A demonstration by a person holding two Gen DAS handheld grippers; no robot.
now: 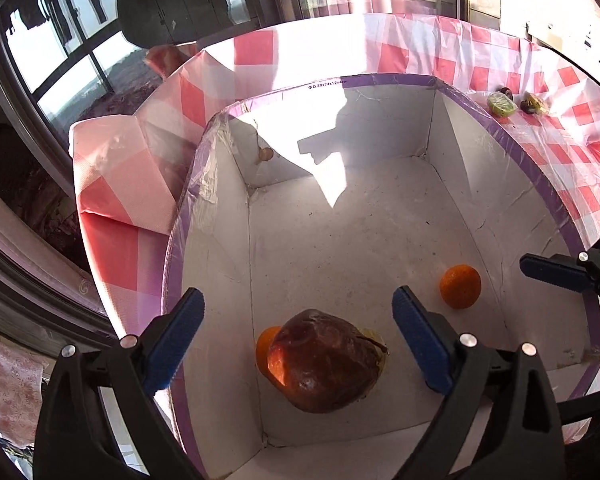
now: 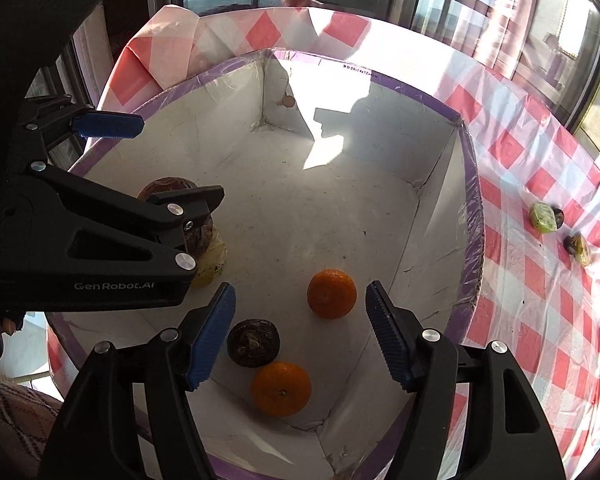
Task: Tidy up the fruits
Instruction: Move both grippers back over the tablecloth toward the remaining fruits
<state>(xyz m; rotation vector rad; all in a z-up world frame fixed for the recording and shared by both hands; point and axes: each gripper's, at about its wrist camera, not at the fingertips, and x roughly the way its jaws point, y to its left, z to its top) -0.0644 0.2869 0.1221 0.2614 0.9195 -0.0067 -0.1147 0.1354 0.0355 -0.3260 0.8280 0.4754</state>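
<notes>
My right gripper (image 2: 300, 336) and left gripper (image 1: 298, 340) wear black plastic arms, silver round rivets and ribbed blue pads (image 2: 212, 340); white "GenRobot.AI" lettering (image 2: 114, 286) marks my left one's side.

A white cardboard box (image 2: 432, 216), matt and scuffed inside, carries glossy clear tape over its purple rim. A shiny red-and-white checked plastic cloth (image 2: 540, 304) covers the desk, creased and catching the sun. In the box, the oranges (image 2: 332, 293) show dimpled, matt peel; a large red-brown fruit (image 1: 324, 360) gleams smooth and waxy; a small dark fruit (image 2: 253, 343) looks rough and wrinkled. Each hand-held gripper (image 1: 298, 336) has matt black plastic arms, bright metal rivets and ribbed blue pads (image 2: 388, 340).
</notes>
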